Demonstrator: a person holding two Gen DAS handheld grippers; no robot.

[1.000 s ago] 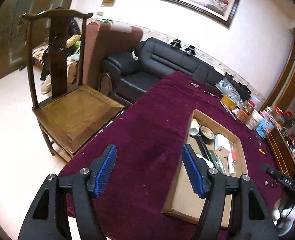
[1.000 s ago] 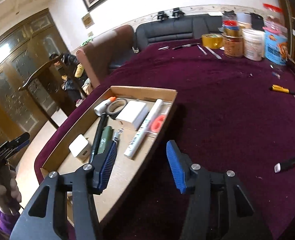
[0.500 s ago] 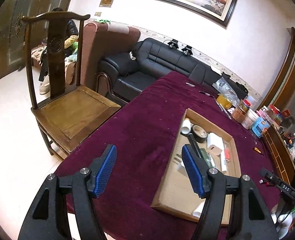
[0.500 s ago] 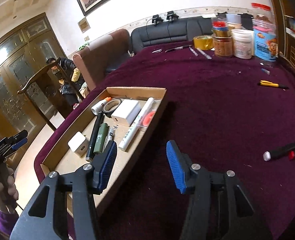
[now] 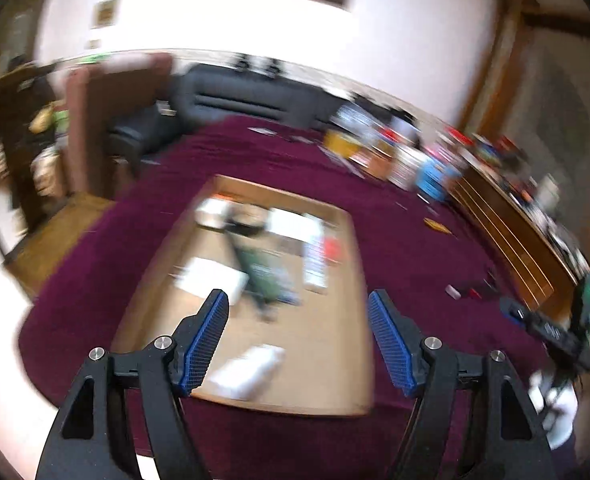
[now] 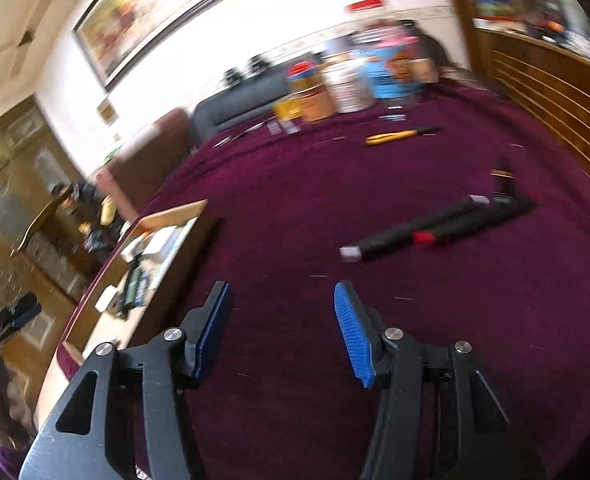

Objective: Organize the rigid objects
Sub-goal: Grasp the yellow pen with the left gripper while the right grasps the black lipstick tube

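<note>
A shallow cardboard tray lies on the purple tablecloth and holds white boxes, a dark green tube and markers, all blurred. My left gripper is open and empty, above the tray's near end. In the right wrist view the tray is at the left. Two black markers with a white and a red cap lie on the cloth ahead and right of my right gripper, which is open and empty. A yellow utility knife lies farther back.
Jars and tins stand at the table's far edge. A wooden cabinet runs along the right. A black sofa and a brown armchair stand beyond the table. A wooden chair is at the left.
Both views are now motion-blurred. The left gripper has swung right, over the tray. The right gripper has swung right, toward the black markers, and the tray has slid to its left edge.
</note>
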